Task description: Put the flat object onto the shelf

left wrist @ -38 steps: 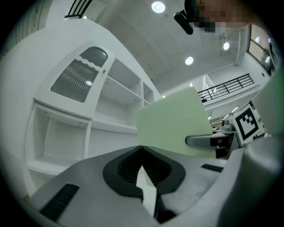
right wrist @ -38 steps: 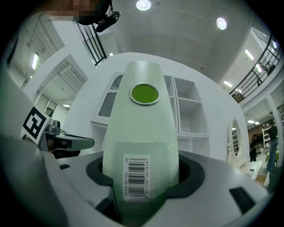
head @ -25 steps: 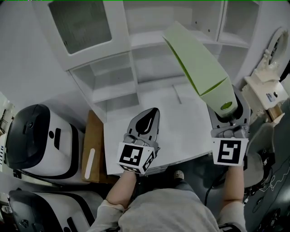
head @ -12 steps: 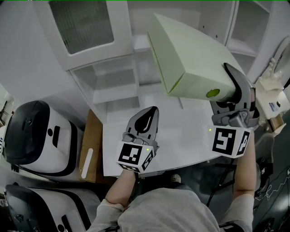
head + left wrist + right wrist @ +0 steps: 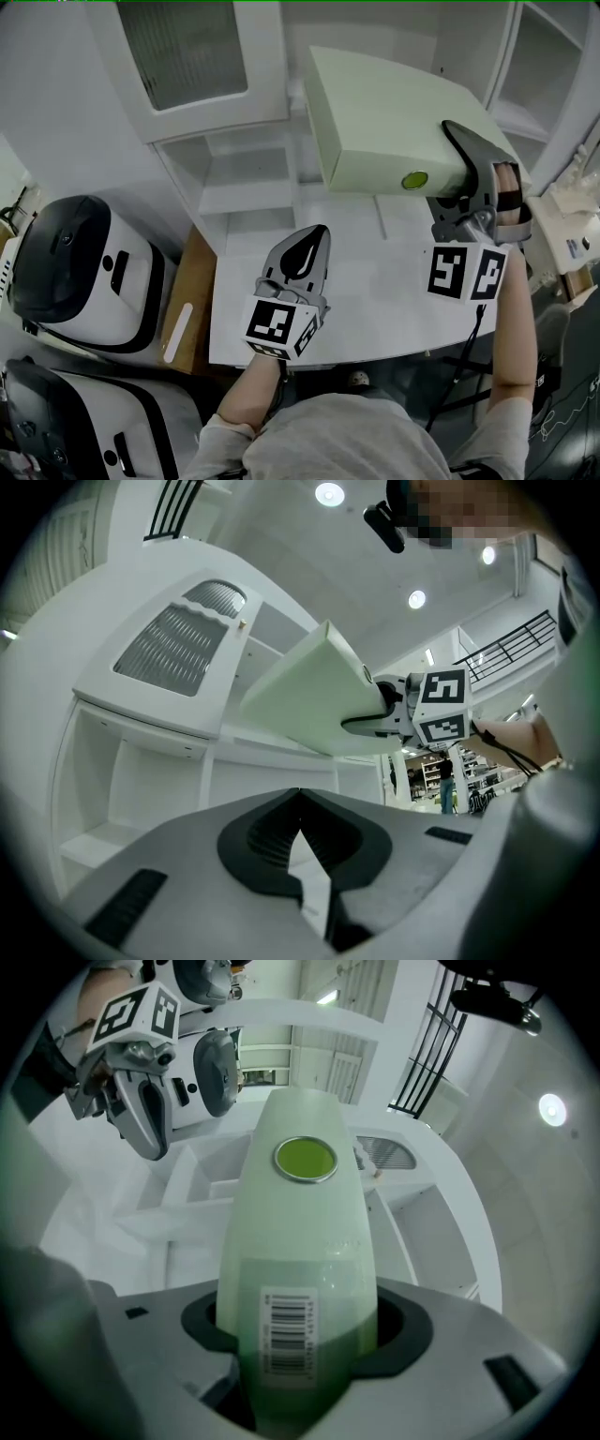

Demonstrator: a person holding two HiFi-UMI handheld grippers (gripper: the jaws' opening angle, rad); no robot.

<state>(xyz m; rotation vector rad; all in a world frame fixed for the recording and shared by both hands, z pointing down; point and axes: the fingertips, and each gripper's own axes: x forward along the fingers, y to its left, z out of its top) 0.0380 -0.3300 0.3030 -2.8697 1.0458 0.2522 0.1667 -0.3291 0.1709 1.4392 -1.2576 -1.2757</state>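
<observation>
Above the matte white desk (image 5: 375, 309), before the upper compartments of the white shelf unit (image 5: 234, 178), the right hand-held gripper (image 5: 461, 176) clamps one end of the flat object (image 5: 380, 122), a smooth pale-green slab with a round green button and barcode label. Below the shelf unit, the left hand-held gripper (image 5: 306, 246) hovers with jaws pressed together, empty; two glossy white-and-black rounded machines (image 5: 80, 272) sit lower left of the shelf unit.

place: we take it for a lab or test hall | signs: we see a plain white shelf unit (image 5: 234, 183) behind a white table (image 5: 375, 309) | black-and-white machines (image 5: 89, 267) parked alongside | recessed ceiling lights (image 5: 329, 493) and a balcony railing (image 5: 516, 641) overhead | stocked racks (image 5: 433, 769) far behind
</observation>
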